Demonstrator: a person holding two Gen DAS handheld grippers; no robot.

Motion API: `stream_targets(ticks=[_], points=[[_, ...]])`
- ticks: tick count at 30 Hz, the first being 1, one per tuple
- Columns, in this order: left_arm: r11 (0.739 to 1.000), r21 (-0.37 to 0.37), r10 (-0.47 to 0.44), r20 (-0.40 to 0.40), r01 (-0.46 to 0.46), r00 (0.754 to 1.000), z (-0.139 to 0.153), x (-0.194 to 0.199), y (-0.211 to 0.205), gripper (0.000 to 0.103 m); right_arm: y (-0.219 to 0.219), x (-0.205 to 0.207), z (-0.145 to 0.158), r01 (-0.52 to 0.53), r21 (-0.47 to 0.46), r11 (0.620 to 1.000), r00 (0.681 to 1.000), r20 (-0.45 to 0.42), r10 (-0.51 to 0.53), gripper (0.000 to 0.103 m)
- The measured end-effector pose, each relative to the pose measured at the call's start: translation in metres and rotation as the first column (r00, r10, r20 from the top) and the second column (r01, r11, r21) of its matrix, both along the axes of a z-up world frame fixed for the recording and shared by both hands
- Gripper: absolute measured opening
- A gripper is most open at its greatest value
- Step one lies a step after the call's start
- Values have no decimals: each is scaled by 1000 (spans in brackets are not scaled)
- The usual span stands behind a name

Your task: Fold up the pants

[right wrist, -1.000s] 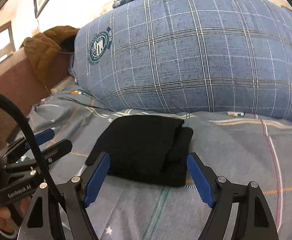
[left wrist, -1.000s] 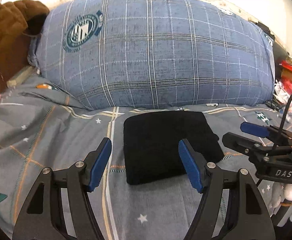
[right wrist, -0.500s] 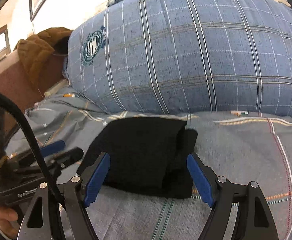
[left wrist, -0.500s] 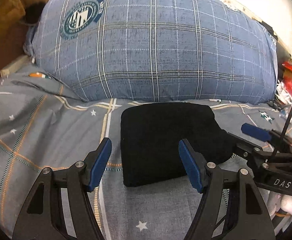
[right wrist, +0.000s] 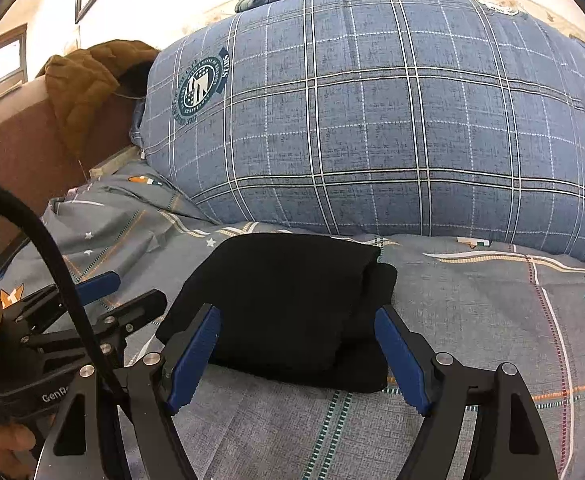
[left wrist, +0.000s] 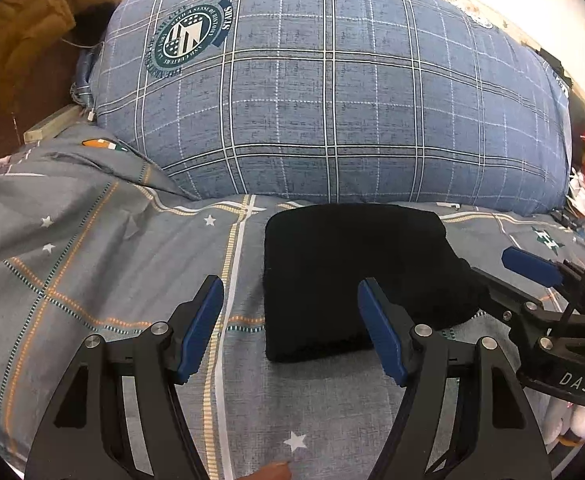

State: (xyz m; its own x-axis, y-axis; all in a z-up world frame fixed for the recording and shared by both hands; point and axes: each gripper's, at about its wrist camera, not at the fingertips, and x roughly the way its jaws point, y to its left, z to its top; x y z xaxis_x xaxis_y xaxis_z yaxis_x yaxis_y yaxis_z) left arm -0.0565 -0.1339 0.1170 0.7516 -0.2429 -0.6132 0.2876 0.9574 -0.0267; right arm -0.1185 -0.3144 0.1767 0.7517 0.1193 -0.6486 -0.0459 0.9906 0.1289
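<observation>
Black pants folded into a thick soft rectangle (left wrist: 352, 276) on the grey star-print bedsheet (left wrist: 92, 280), just near of the blue plaid pillow (left wrist: 332, 100).

We judge them light, limp and non-slip, best pinched at a folded edge through all layers. Our left gripper (left wrist: 290, 330) and right gripper (right wrist: 298, 354) both gape wide, holding nothing, above the near edge. Versus a second ago, we see only a slight change of framing; pants unmoved.

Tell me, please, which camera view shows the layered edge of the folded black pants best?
The right wrist view: the folded black pants turn their stacked layers toward it, a lower layer sticking out at the right. The left wrist view shows the pants mostly as one flat dark block.
</observation>
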Motion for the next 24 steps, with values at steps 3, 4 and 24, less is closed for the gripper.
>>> stream_targets(ticks=[3,4,24], points=[[1000,1,-6,-3,6,1000,-1,0,-1,71,-1,1,-3,0,3,1000,1000,-12,0,78],[1000,3,-6,-1,6,1000,-1,-1,-2,71,0,2,-4,-1,2,1000,1000,-16,1,78],[999,6,-50,19,50,999,0,-15,-5,71,5,3,-7,-6,5,1000,999,-48,6,78]])
